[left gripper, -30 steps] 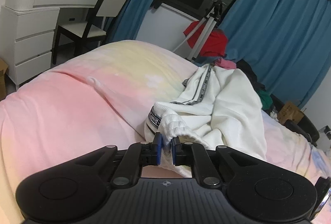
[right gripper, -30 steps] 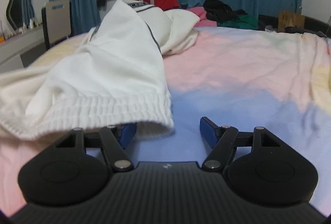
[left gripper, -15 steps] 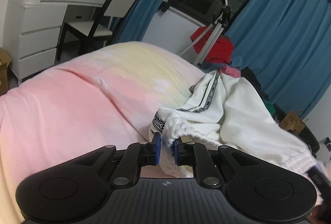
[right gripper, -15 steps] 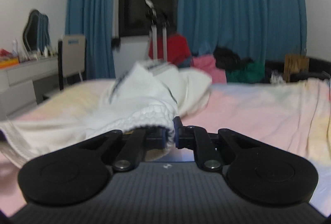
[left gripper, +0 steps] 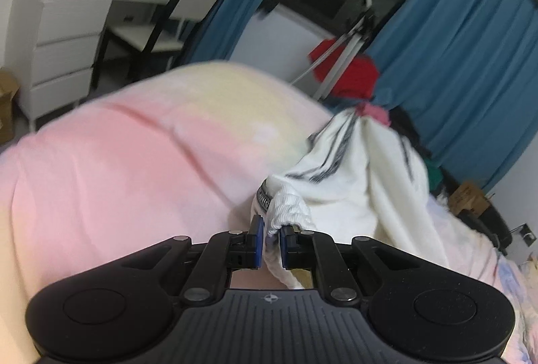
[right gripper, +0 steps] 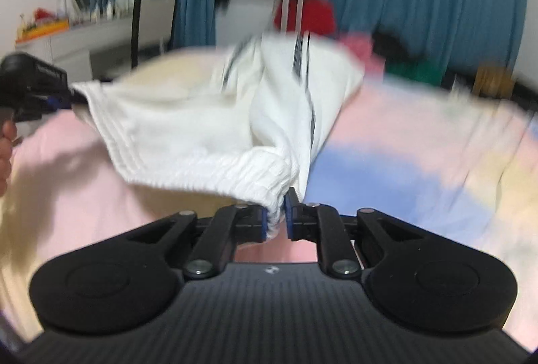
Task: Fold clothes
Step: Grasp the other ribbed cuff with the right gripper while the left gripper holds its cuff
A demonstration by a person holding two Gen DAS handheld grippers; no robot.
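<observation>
White sweatpants (right gripper: 188, 132) with dark side stripes and a ribbed elastic waistband hang lifted above the bed. My left gripper (left gripper: 269, 238) is shut on one end of the waistband (left gripper: 285, 209). My right gripper (right gripper: 277, 216) is shut on the other end of the waistband (right gripper: 262, 175). The waistband is stretched between the two grippers. In the right wrist view the left gripper (right gripper: 50, 98) shows at the far left, holding the cloth. The legs of the pants (left gripper: 363, 182) trail down toward the far side of the bed. Both views are motion-blurred.
The bed has a pastel pink, yellow and blue sheet (right gripper: 420, 135). A pile of red, pink, black and green clothes (right gripper: 396, 51) and a tripod (left gripper: 349, 37) stand at the far side. A white dresser (left gripper: 60, 37) and chair (left gripper: 188, 14) stand left. Blue curtains (left gripper: 470, 54) hang behind.
My right gripper moved in and shut on the waistband's right end. Both grippers then lifted the pants and pulled the waistband taut above the bed.
</observation>
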